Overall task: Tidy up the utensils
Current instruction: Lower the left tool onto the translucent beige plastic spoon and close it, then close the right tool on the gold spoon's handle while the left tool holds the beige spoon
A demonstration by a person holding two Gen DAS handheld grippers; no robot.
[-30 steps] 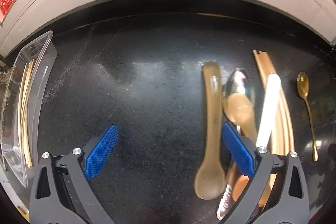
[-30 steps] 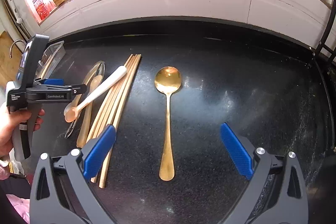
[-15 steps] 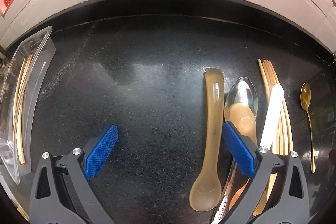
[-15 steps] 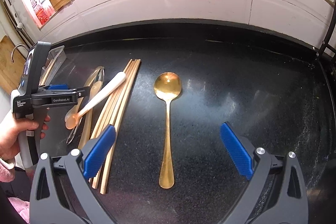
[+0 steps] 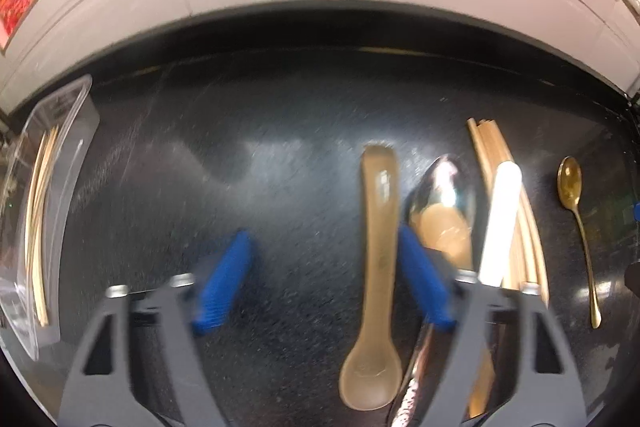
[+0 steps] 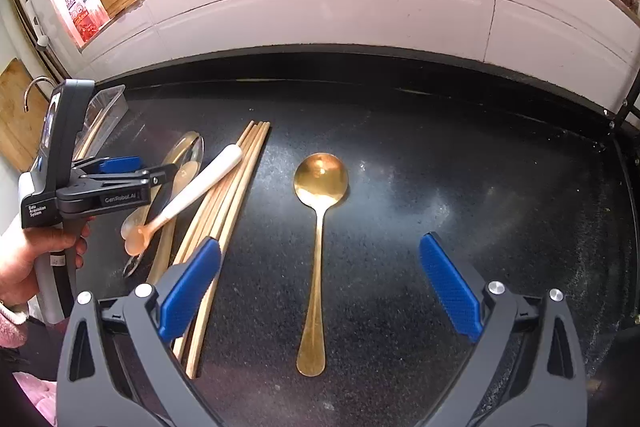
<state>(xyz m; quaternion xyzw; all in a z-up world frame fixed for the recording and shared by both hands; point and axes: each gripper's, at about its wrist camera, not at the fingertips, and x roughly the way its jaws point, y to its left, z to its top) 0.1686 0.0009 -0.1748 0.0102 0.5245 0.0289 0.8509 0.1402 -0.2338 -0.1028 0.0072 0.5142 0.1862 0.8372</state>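
Closing partway, the left gripper (image 5: 324, 279) has its blue pads apart over the black counter (image 5: 280, 167), the translucent spoon (image 5: 376, 267) lying between them, just inside the right pad, ungripped. Farther right lie the steel spoon (image 5: 444, 183), chopsticks (image 5: 490, 143) and gold spoon (image 6: 318, 227), which sits between the right gripper (image 6: 320, 287)'s wide-spread pads.

Both grippers same build: dark grey/black plastic arms w/ triangular cut-outs and silver screw heads near the finger bases. Fingers carry bright blue ribbed pads.

Right gripper (image 6: 320, 285): pads (image 6: 448, 287) look finely cross-hatched; two round silver screws per side.

Left gripper (image 5: 324, 279): blurred in its own view, pads (image 5: 224, 283) blue. From the right wrist view the left gripper (image 6: 120, 171) has a black body w/ white lettering "GenRobot.AI", a grey/white handle, and a small label reading "Data Acquisition System". Person's left hand (image 6: 28, 259) wears a pink fuzzy sleeve cuff (image 6: 12, 327).
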